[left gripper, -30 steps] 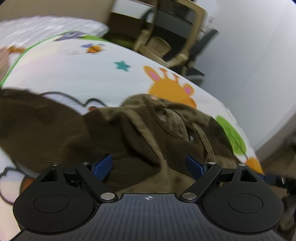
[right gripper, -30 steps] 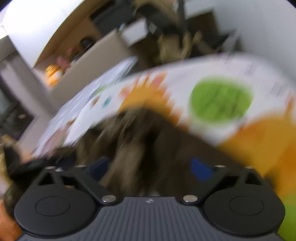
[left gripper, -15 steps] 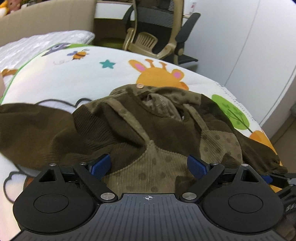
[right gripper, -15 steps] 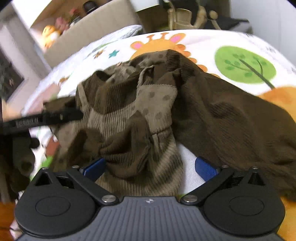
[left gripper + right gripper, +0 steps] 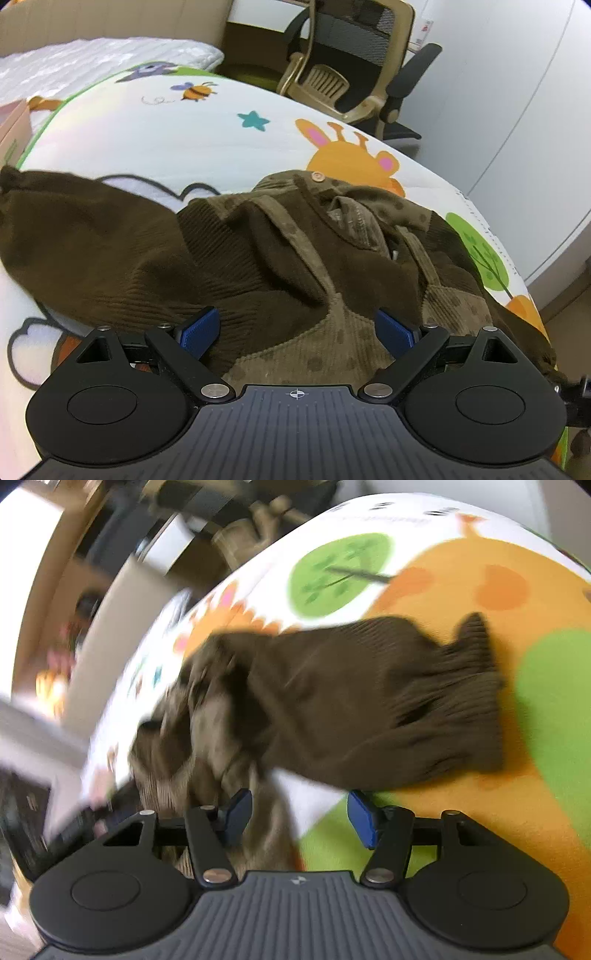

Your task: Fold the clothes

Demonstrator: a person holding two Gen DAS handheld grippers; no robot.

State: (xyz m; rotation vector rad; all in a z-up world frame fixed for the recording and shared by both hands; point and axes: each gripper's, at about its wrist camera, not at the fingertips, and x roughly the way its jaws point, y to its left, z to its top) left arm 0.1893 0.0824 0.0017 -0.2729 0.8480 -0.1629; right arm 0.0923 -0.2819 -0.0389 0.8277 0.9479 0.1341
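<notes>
Roughly mid-mess as far as the frames settle it: the brown jacket (image 5: pixel 280 266) lies rumpled on the blanket (image 5: pixel 177 147), filling the middle band of the left wrist view, collar with a pale button at upper centre, one dark sleeve (image 5: pixel 74 236) stretched flat toward the left edge of the frame, lighter dotted corduroy panels bunched at lower centre. No neat folded stack visible, sleeves out to the sides, front creased over itself, so the folding looks unfinished; this spread could be a garment laid out for folding or one partly worked, can't tell which. Right wrist view is motion-blurred: the other sleeve (image 5: pixel 388 698) runs across centre to a ribbed cuff at right, body of the jacket heaped at left centre. Left gripper (image 5: pixel 297 328) at bottom centre is released, blue pads wide apart over the dotted fabric, nothing pinched. Right gripper (image 5: pixel 295 816) at bottom centre also spread, pads apart with cloth near the left pad and bare blanket between; not grasping anything as far as the blur allows. Surface: a soft white children's blanket with a bee, a star, an orange giraffe, green trees and clouds, seemingly on a bed; white quilted bedding (image 5: pixel 92 62) upper left. Room: an office chair (image 5: pixel 354 66) upper centre, white cupboard doors (image 5: pixel 517 92) upper right
</notes>
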